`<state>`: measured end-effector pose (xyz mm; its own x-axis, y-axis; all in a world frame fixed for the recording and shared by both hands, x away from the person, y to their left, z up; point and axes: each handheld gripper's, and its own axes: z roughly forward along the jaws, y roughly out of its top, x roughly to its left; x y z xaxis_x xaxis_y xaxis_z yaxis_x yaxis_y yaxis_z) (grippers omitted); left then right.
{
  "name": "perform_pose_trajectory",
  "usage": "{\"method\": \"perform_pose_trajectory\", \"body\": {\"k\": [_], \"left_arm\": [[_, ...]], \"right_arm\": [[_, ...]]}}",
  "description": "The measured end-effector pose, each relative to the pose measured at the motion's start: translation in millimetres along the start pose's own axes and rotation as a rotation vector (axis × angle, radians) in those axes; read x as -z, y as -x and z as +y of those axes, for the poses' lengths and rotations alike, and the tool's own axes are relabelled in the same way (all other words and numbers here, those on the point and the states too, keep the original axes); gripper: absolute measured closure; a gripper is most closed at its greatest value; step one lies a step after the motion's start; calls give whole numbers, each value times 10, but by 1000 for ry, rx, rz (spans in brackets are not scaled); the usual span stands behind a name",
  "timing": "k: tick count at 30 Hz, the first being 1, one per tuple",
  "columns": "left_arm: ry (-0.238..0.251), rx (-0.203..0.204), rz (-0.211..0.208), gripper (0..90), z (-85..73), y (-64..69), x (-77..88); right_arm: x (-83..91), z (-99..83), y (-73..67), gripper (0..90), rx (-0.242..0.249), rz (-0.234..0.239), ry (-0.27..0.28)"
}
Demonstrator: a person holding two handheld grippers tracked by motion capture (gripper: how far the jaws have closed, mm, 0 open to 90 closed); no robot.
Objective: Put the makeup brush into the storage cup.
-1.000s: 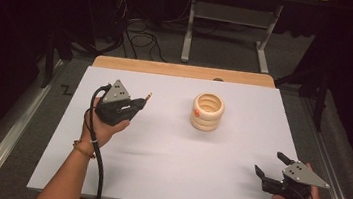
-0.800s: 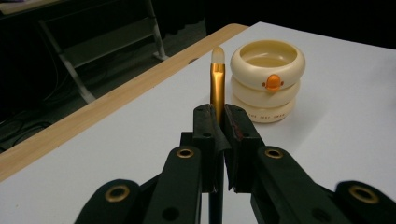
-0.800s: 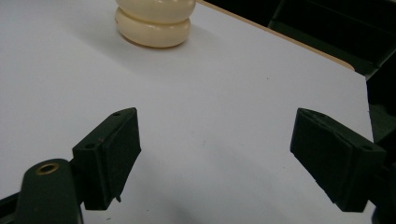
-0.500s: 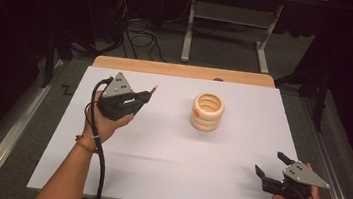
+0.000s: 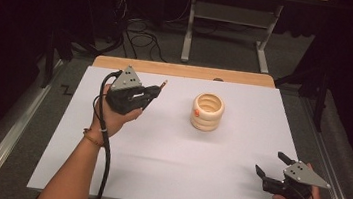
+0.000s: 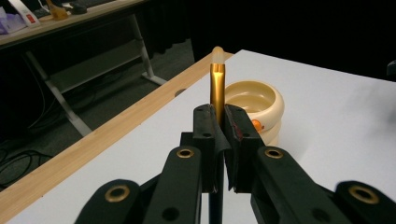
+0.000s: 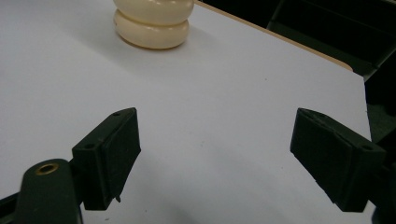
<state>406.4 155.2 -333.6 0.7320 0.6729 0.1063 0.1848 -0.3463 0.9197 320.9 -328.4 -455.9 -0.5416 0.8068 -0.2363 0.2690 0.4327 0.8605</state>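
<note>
Overhead, left gripper (image 5: 158, 89) clamping a thin gold brush (image 6: 217, 88) near the stacked cream rings (image 5: 208, 111), its lower handle hiding between the jaws, right gripper (image 5: 270, 166) resting wide apart on the white table (image 5: 166, 169)

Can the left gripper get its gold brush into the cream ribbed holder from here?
Probably yes. The left gripper holds the gold brush clamped, and bare white table lies between it and the holder, whose mouth is open.
</note>
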Motion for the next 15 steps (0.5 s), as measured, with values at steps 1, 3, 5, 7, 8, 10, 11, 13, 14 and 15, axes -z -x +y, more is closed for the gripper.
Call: {"method": "perform_pose_trajectory", "body": {"k": [1,3,5,7,8,10,11,13,14,15], "left_arm": [[1,-1,1,844,11,4,-8],[4,-3,-5,844,34,5,-20],[6,-3,-4,844,55,7,-36],[7,-1,-12,844,71,7,-56],[4,-4,-18,844,81,10,-70],[2,-12,-27,845,104,20,-102],[0,-13,-27,844,112,21,-113],[-1,-12,-33,844,136,19,-147],[-3,-15,-33,844,145,21,-160],[-3,-19,-31,844,159,24,-177]], "right_arm": [[0,0,1,169,3,1,1],[-2,1,0,169,3,0,0],[-2,0,-2,169,1,0,-1],[-1,1,1,169,3,-1,0],[-1,1,1,169,2,-1,0],[-2,2,-2,169,-1,-1,-1],[-2,1,-2,169,-2,-1,-2],[0,0,4,169,3,0,0],[3,1,3,169,-6,-2,0],[4,2,7,168,-4,-4,0]]}}
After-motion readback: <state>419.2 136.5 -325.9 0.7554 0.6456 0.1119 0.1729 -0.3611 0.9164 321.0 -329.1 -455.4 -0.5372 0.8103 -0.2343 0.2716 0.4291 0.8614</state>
